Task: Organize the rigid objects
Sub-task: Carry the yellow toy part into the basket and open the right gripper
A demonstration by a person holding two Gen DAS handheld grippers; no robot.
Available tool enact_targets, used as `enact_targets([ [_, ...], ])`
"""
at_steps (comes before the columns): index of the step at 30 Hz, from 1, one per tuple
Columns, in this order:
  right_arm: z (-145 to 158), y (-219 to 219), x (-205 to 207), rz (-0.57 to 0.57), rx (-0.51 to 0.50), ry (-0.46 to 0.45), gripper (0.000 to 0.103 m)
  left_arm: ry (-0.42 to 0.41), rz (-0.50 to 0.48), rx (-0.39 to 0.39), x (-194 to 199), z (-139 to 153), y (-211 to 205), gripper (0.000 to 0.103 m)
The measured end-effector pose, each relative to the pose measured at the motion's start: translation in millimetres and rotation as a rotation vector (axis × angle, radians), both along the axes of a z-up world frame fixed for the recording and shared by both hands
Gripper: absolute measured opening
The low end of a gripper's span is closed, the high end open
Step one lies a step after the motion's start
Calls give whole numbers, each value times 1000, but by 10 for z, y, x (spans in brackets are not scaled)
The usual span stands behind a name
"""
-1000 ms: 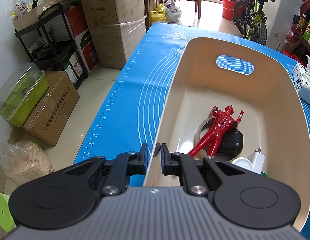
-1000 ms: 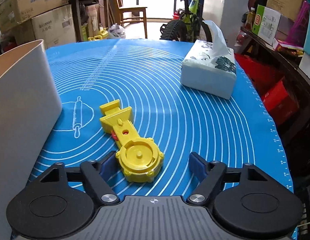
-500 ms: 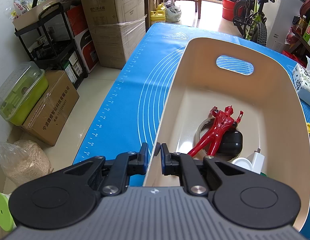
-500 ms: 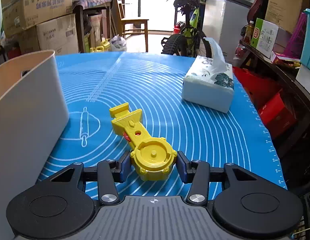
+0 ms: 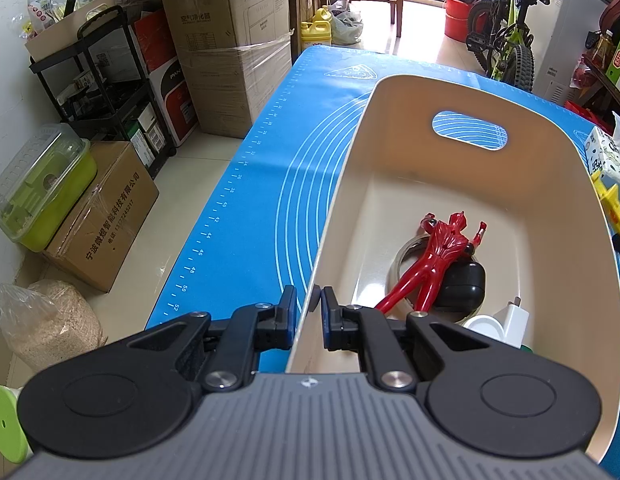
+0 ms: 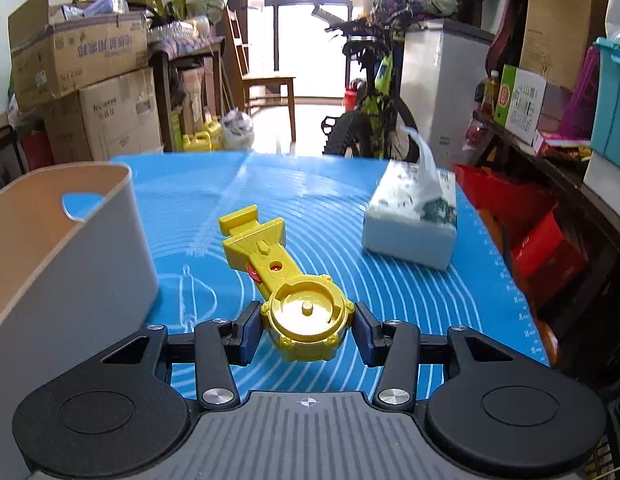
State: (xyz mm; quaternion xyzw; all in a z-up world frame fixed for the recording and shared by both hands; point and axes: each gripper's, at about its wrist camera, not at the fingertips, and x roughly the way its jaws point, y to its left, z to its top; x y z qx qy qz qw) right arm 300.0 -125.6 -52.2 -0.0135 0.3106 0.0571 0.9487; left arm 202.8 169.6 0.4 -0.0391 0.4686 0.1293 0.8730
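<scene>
Right claw (image 6: 307, 326) pinches a yellow plastic spinner launcher's (image 6: 287, 288) round head, which may twist free, while left claw (image 5: 308, 307) grips the beige plastic bin's (image 5: 558, 184) rim.

Surface cover: blue mat (image 6: 318, 200) with white curved lines and ruler marks along its edge.
Tissue pack: white, patterned (image 6: 410, 220), on the mat's right side, one tissue sticking up.
Bicycle: green and black (image 6: 374, 116), beyond the far end of the surface.
Boxes: stacked cardboard cartons (image 5: 233, 40) on the floor to the left.
Rack: black shelf cart (image 5: 105, 92) by the wall.
Floor items: lidded green container (image 5: 41, 188) on a carton; clear bag of grain (image 5: 49, 324).
Chair: wooden (image 6: 265, 76), near the bright doorway.
</scene>
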Motion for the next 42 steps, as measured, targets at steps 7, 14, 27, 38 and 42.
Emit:
enact_targets([
  [7,300,87,-125,8,42,-68,53,0,0,-1,0,-1,-4,14],
  [14,630,365,-339,120,84,-135,53,0,1,-2,5,-3,-11,14],
  [27,635,1127,-577,343,27,-69,53,0,1,-1,5,-3,-11,14],
  [38,399,1596,-736,482,-76,59,53,-1,1,-2,4,-4,-12,14],
  [42,409,1583,-724,489,-64,84,56,-2,2,-3,14,0,-18,14],
])
